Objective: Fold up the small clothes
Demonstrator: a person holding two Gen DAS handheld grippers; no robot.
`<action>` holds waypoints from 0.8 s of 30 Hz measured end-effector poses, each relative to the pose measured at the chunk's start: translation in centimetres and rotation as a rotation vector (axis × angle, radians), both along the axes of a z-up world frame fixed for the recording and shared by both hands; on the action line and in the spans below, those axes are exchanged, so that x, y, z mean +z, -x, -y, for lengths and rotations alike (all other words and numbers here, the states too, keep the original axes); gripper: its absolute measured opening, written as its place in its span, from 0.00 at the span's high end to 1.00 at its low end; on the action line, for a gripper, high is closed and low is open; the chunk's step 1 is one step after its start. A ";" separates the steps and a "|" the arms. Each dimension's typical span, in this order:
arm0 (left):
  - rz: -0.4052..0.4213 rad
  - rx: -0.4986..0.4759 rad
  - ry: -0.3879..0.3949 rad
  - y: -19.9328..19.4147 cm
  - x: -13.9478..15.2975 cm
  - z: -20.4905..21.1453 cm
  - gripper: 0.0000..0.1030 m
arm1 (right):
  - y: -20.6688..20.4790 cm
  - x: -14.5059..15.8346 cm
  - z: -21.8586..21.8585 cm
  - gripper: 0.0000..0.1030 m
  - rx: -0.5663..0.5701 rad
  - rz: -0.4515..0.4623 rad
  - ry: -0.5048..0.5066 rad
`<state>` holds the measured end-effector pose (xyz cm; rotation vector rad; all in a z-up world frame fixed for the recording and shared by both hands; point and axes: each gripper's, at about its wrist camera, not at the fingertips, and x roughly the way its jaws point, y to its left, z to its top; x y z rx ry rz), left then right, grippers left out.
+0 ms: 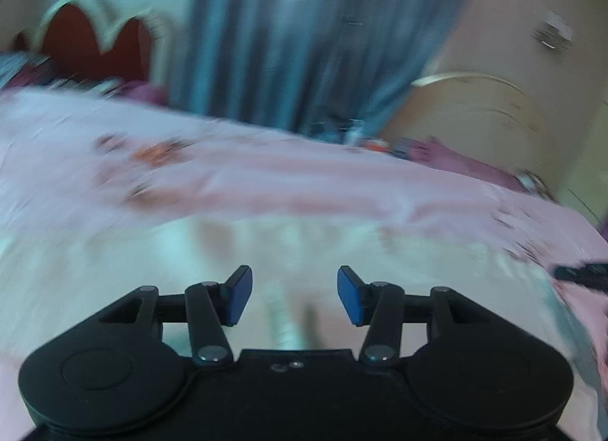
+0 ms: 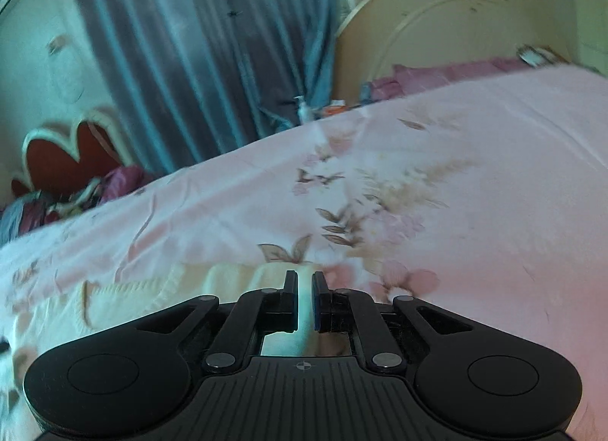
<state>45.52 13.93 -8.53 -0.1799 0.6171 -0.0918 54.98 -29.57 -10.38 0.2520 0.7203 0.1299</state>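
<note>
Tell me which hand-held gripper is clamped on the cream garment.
The right hand-held gripper: its jaws are nearly together with the cream garment pinched between them. The left hand-held gripper has its blue pads wide apart, nothing between them.

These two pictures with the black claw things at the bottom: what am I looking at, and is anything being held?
Each picture comes from a camera on a hand-held gripper that a person carries, one in each hand, looking forward along its jaws. Both look over a bed with a pink flowered sheet, where a pale cream garment lies for folding. In the left-hand view, which is blurred, the left gripper stands open with nothing between its jaws. In the right-hand view the right gripper is nearly shut, pinching an edge of the garment.
</note>
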 end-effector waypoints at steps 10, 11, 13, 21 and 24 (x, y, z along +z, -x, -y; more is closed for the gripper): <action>-0.115 -0.117 -0.118 -1.3 -2.7 3.5 0.54 | 3.4 -1.1 -1.7 0.94 0.072 -0.109 0.055; -0.111 -0.113 -0.114 -1.0 -2.8 3.4 0.54 | 4.0 -1.4 -1.9 0.94 0.078 -0.113 0.061; -0.106 -0.108 -0.120 -0.6 -3.0 3.1 0.54 | 5.5 -1.4 -2.1 0.94 0.075 -0.095 0.086; -0.105 -0.125 -0.121 0.4 -2.9 2.8 0.54 | 8.7 -1.0 -3.2 0.94 0.080 -0.107 0.097; -0.082 -0.107 -0.110 1.1 -2.3 2.6 0.55 | 9.0 0.1 -3.4 0.93 0.066 -0.088 0.077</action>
